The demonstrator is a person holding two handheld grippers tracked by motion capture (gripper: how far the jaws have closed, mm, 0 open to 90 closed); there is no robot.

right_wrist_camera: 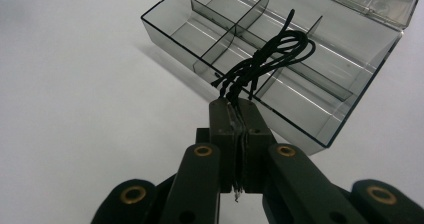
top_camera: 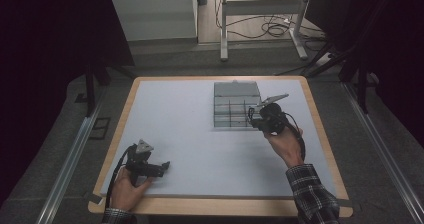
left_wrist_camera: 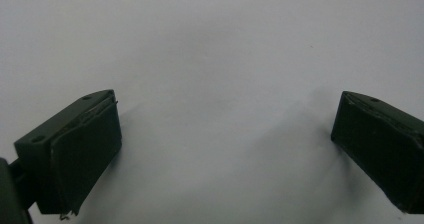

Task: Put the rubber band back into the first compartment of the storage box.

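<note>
Black cord (right_wrist_camera: 270,59) in right gripper (right_wrist_camera: 239,106), over unlabelled divider box (right_wrist_camera: 320,129).

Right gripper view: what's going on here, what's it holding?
The right claw is shut on a bundle of black cord, holding it over the clear divided box, whose lid is open. The cord is not yet in a compartment. The left claw stands open and holds nothing, low over the white table.

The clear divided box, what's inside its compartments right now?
The compartments of the clear box look bare in the right gripper view. A bundle of black cord, pinched in the right tool, hangs in front and covers part of the middle compartments.
</note>
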